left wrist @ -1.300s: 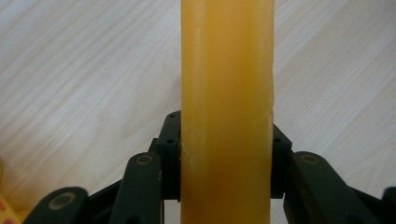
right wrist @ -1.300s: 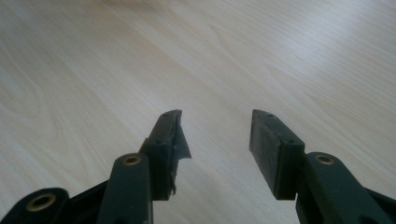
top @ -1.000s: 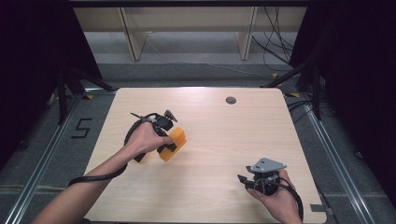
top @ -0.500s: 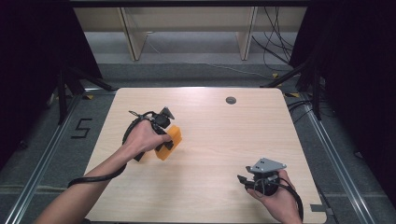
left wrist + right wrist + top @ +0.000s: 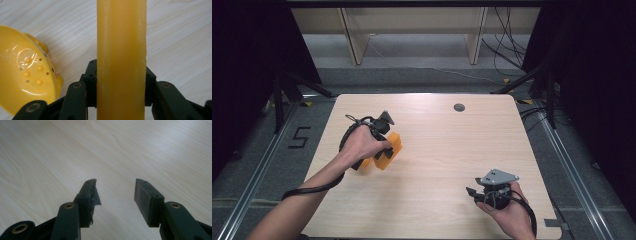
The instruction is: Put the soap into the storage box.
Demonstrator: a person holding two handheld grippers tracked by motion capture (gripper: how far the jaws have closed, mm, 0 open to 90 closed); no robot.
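While left tongs (image 5: 121, 100) clamp orange block (image 5: 121, 57) (smooth, waxy); right tongs (image 5: 115, 195) parted, empty.

1 orange block (image 5: 388, 150), 1 yellow dotted bowl-shaped piece (image 5: 25, 75), 2 claws, 1 table (image 5: 437, 145).

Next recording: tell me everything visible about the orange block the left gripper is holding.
The orange block is a flat slab of smooth, slightly waxy, translucent-looking material, plain with no markings. In the left gripper view it stands edge-on between the jaws, whose pads press both broad faces, so the left gripper is shut on it. In the high view it sits left of the table's centre, under the person's hand. A glossy yellow toy lies just beside it.
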